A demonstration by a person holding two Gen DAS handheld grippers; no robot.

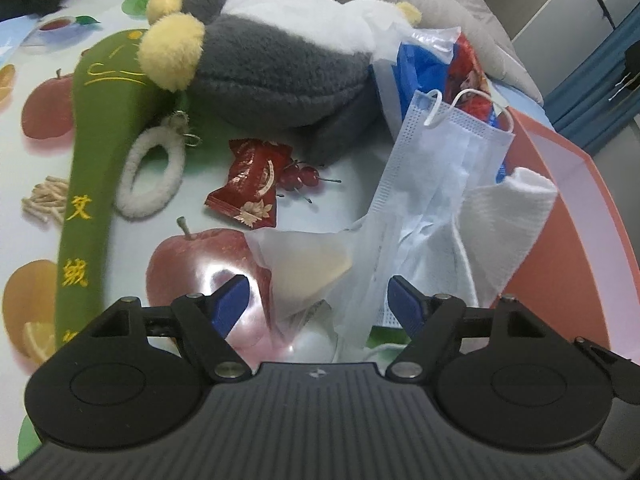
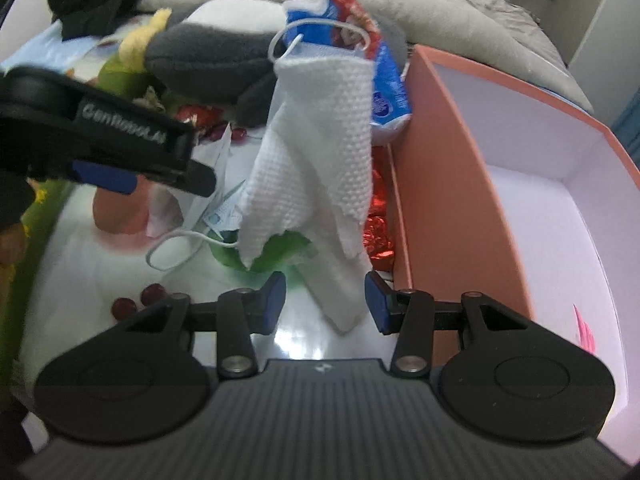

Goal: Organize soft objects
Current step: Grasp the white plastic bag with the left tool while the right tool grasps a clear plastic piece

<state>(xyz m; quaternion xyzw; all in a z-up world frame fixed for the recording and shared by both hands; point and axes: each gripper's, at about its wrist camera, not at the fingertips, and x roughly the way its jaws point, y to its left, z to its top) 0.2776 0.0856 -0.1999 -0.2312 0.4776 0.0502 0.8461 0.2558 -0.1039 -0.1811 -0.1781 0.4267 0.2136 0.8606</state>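
Both grippers hang over the fruit-print table with fingers spread, grasping nothing. The left gripper (image 1: 316, 304) has the face mask (image 1: 436, 184) draped between its fingers at centre frame. The right gripper (image 2: 326, 300) has the white cloth (image 2: 320, 148) between its own, beside the pink box (image 2: 452, 184) at right.

Surface: glossy fruit-print tablecloth (image 1: 120, 248)
Left: green embroidered pouch (image 1: 96, 152), fleece ring (image 1: 150, 172)
Middle: red candy wrapper (image 1: 250, 182)
Far: grey plush toy (image 1: 272, 76)
Right: pink box (image 1: 572, 240)
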